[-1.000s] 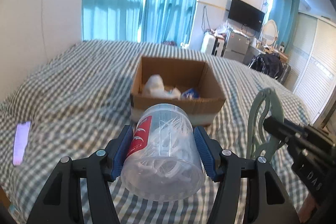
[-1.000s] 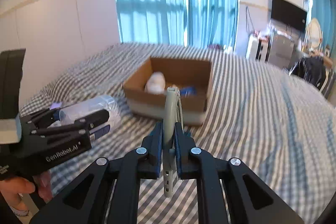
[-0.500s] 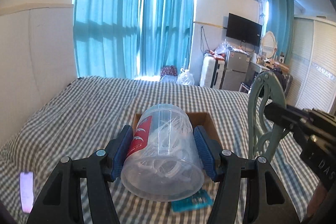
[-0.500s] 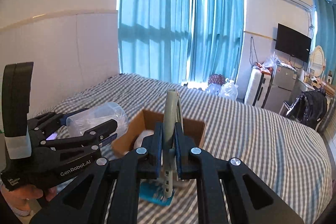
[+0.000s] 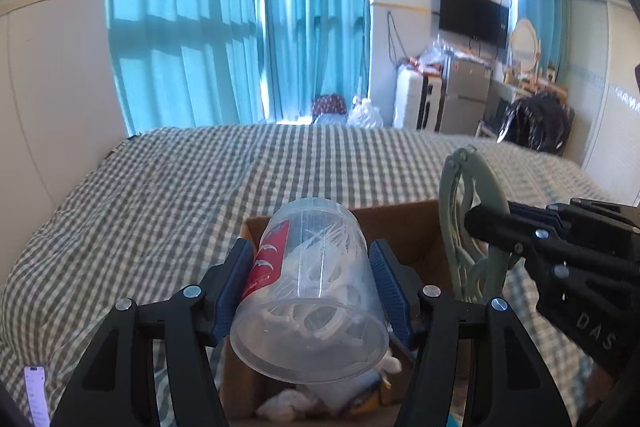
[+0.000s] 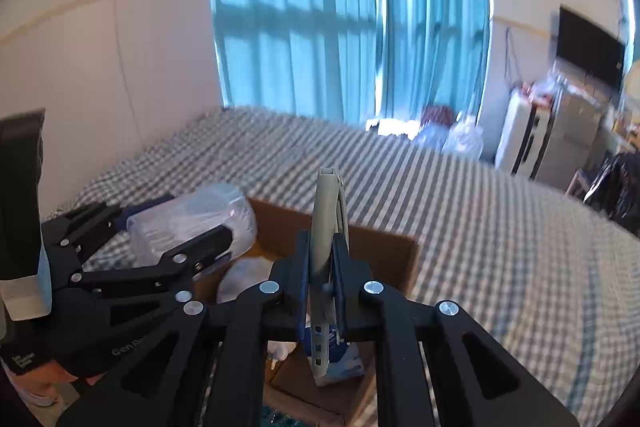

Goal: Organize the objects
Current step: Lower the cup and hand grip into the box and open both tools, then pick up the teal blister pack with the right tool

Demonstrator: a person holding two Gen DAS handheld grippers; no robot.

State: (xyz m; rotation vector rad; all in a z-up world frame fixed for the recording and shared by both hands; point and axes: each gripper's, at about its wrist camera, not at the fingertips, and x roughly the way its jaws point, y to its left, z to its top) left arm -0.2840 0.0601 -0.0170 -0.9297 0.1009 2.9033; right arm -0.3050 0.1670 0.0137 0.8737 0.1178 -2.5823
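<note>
My left gripper [image 5: 310, 285] is shut on a clear plastic jar [image 5: 312, 303] with a red label and white bits inside, held over the open cardboard box [image 5: 404, 223]. My right gripper [image 6: 322, 263] is shut on a sage-green openwork stand [image 6: 326, 223], held upright above the same box [image 6: 384, 247]. In the left wrist view the stand [image 5: 466, 227] is at the right, clamped by the right gripper [image 5: 492, 227]. In the right wrist view the left gripper [image 6: 168, 227] and jar [image 6: 192, 215] are at the left. The box holds white items and a blue packet [image 6: 340, 355].
The box sits on a bed with a grey-and-white checked cover [image 5: 160, 195]. A purple strip [image 5: 36, 395] lies at the bed's left edge. Teal curtains [image 5: 240, 19], a TV [image 5: 474, 15], a small fridge and clutter stand beyond the bed.
Both grippers moved forward and are now over the box, which has slid down under them in both views. Both grips are unchanged.
</note>
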